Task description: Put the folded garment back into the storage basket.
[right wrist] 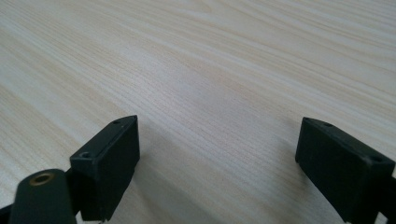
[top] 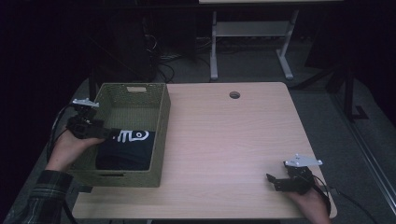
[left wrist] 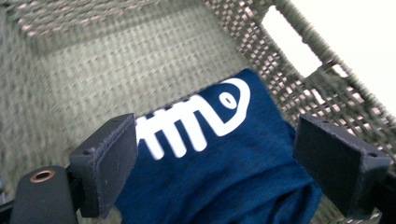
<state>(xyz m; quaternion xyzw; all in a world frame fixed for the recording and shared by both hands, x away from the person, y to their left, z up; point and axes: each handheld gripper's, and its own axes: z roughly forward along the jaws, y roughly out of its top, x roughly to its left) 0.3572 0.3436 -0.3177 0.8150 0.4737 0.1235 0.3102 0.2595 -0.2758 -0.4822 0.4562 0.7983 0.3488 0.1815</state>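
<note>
A folded navy shirt (top: 127,148) with a white fish-bone print lies in the near half of a woven olive basket (top: 161,135) at the table's left. My left gripper (top: 108,132) reaches over the basket's left wall and hangs open just above the shirt (left wrist: 233,154), its jaws wide apart with nothing gripped. The basket's weave and a handle slot (left wrist: 292,42) show behind the shirt. My right gripper (top: 272,181) rests low at the table's near right corner, open, with bare wood (right wrist: 210,93) between its jaws.
The light wood table (top: 233,135) has a round cable hole (top: 234,95) near its far edge. Behind the table stand a white desk frame (top: 252,42) and cables on the dark floor.
</note>
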